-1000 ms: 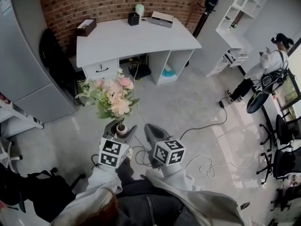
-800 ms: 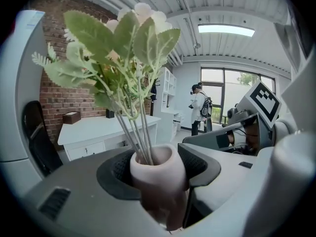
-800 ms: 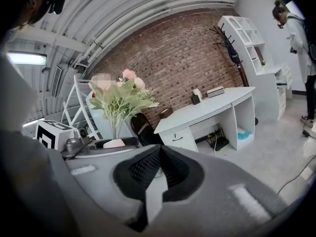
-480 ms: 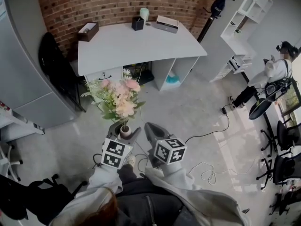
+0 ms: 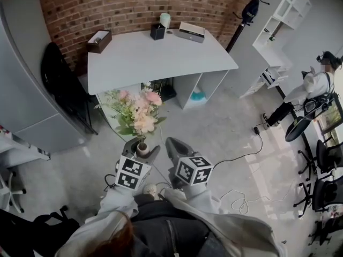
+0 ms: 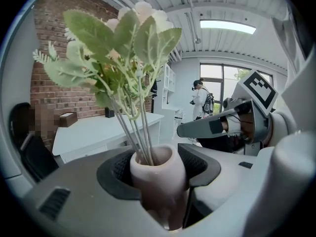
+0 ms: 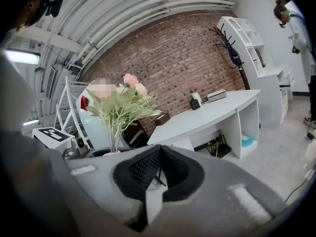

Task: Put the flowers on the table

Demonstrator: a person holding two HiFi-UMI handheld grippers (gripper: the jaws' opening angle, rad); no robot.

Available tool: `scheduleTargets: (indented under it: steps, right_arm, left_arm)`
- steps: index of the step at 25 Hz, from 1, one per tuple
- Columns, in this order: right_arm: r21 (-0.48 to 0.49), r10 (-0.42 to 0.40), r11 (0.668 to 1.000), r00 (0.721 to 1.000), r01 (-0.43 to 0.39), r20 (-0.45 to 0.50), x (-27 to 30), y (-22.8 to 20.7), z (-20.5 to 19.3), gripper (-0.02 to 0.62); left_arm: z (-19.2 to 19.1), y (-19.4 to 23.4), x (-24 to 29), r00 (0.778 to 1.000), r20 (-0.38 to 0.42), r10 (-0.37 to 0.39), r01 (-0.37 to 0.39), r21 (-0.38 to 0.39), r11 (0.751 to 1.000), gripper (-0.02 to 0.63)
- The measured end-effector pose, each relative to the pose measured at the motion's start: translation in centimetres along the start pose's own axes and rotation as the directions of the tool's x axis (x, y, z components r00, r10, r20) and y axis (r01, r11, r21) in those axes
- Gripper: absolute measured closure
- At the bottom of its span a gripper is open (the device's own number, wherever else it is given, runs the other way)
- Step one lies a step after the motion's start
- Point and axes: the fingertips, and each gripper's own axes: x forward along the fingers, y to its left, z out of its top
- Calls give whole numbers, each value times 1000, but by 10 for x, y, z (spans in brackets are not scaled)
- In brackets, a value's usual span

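Note:
A bunch of pink flowers with green leaves (image 5: 136, 111) stands in a small pale pink vase (image 5: 142, 148). My left gripper (image 5: 141, 146) is shut on that vase, its dark pads pressed on both sides of the vase (image 6: 158, 174). The flowers (image 6: 118, 38) rise upright above the jaws. My right gripper (image 5: 170, 146) hangs just right of the left one, shut and empty, its pads meeting in the right gripper view (image 7: 157, 169). The white table (image 5: 155, 58) stands ahead by the brick wall, a short way beyond the flowers.
On the table's far edge sit a dark box (image 5: 98, 40), a black cup (image 5: 157, 32), a pale cup (image 5: 165, 19) and a flat grey device (image 5: 191, 31). A black chair (image 5: 61, 84) is left of it, white shelves (image 5: 278, 15) right. Cables (image 5: 236, 191) lie on the floor; a person (image 5: 316, 84) stands far right.
Both grippers and the flowers have moved forward toward the table, which now sits closer and lower in the head view. The left grip on the vase is unchanged.

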Motion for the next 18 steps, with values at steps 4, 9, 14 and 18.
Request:
scheduleTargets:
  steps: [4, 9, 14, 18]
  right_arm:
    - [-1, -1, 1000, 1000, 1, 11, 12, 1, 5, 597]
    - [-1, 15, 1000, 1000, -15, 11, 8, 7, 10, 597]
    - [-9, -12, 1000, 999, 12, 38, 0, 3, 17, 597]
    - [-5, -53, 999, 997, 54, 48, 0, -11, 16, 597]
  left_arm:
    - [-3, 12, 5, 1000, -13, 3, -3, -3, 1000, 370]
    - [-6, 19, 2, 1000, -7, 15, -15, -8, 1000, 370]
    - [-8, 19, 2, 1000, -12, 9, -9, -16, 1000, 370]
    - [-8, 17, 8, 1000, -21, 1, -1, -12, 1000, 370]
